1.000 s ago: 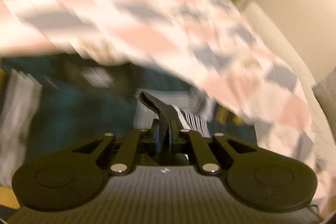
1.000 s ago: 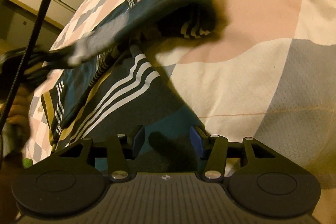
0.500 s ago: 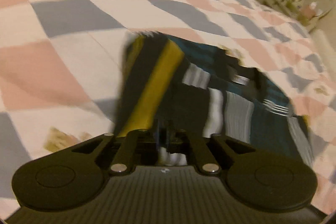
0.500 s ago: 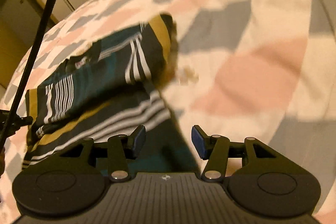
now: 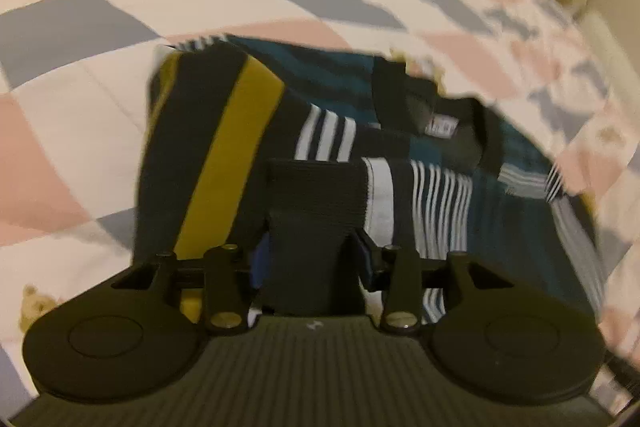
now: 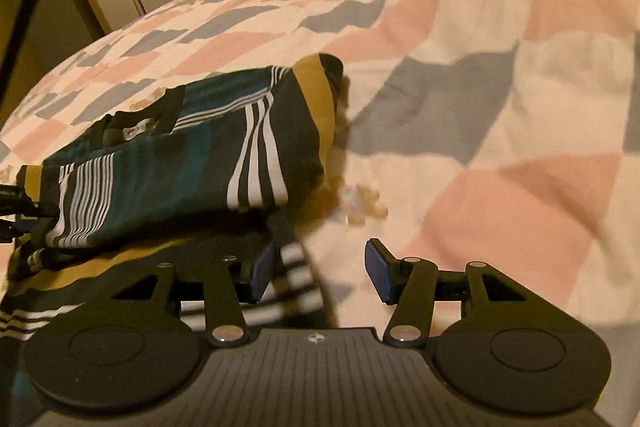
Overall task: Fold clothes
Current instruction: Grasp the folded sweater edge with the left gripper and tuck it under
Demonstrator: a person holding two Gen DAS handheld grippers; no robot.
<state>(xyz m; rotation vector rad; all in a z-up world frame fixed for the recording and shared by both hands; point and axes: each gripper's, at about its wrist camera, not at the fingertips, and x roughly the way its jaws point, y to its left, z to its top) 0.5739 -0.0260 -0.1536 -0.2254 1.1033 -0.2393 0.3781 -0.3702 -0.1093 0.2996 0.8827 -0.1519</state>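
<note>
My left hand-held gripper (image 5: 310, 255), pinched shut half a second ago, now has its jaws parted around a dark fold of the striped shirt (image 5: 400, 163). My right hand-held gripper (image 6: 320, 273) stays open at the shirt's near edge. The shirt lies folded on the checked quilt (image 6: 500, 107), with bare quilt to its right.

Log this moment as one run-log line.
left gripper: jaws apart around dark cuff | right gripper: open | striped teal-mustard shirt: folded on checked quilt
</note>
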